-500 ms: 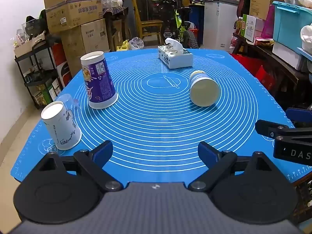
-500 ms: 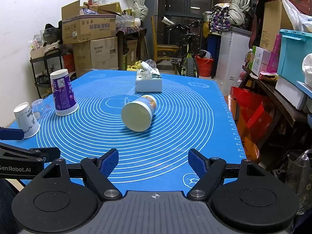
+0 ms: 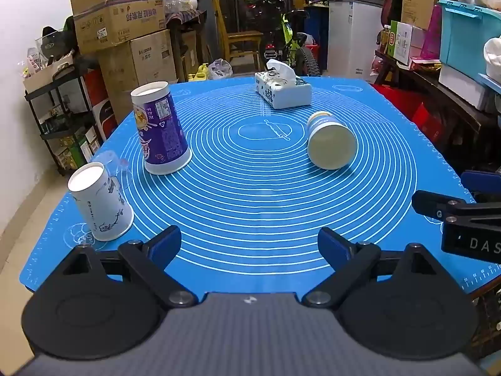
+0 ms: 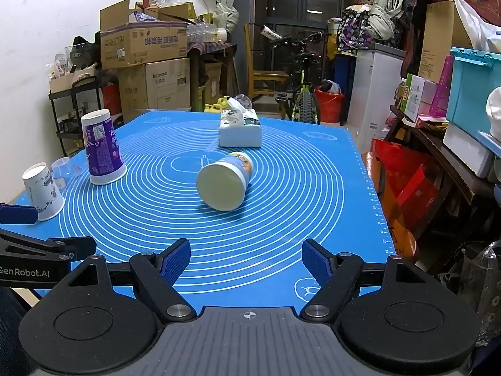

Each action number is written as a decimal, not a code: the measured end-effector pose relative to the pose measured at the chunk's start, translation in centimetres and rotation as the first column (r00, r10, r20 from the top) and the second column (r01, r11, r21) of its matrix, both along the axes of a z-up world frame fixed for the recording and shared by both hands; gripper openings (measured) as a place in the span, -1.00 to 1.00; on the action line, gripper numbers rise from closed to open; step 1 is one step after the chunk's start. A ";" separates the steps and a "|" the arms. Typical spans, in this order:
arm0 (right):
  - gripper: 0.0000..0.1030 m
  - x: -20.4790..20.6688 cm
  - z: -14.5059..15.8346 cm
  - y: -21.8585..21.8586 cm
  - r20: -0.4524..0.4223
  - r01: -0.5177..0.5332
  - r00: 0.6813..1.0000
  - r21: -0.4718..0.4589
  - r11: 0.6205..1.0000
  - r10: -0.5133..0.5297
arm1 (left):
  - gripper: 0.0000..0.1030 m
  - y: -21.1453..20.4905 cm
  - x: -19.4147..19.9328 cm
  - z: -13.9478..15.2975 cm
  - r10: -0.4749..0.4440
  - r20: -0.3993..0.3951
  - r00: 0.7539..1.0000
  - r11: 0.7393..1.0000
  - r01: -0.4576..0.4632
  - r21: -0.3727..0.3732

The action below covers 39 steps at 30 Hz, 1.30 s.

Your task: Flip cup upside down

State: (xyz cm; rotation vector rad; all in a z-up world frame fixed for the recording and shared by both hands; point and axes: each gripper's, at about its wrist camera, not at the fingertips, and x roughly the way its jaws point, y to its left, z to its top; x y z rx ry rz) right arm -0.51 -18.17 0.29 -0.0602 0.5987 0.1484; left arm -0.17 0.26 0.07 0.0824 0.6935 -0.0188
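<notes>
A pale cup [image 3: 330, 142] lies on its side on the blue mat [image 3: 256, 194], its round end facing me; it also shows in the right wrist view [image 4: 224, 185]. A purple cup [image 3: 159, 128] [image 4: 101, 148] stands upside down at the left. A white patterned cup [image 3: 100, 202] [image 4: 43, 191] stands upside down at the near left corner. My left gripper [image 3: 249, 244] is open and empty near the mat's front edge. My right gripper [image 4: 245, 261] is open and empty, in front of the lying cup.
A tissue box [image 3: 281, 89] [image 4: 239, 128] stands at the mat's far side. A small clear cup [image 4: 61, 169] sits by the white cup. Cardboard boxes [image 3: 125, 31], a bicycle [image 4: 302, 91] and shelves crowd the room beyond the table.
</notes>
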 end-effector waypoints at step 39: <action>0.58 -0.1 0.1 -0.1 0.003 0.000 1.000 0.003 1.000 0.000 | 0.81 0.2 0.2 -0.1 0.001 -0.002 1.000 1.000 -0.001 0.007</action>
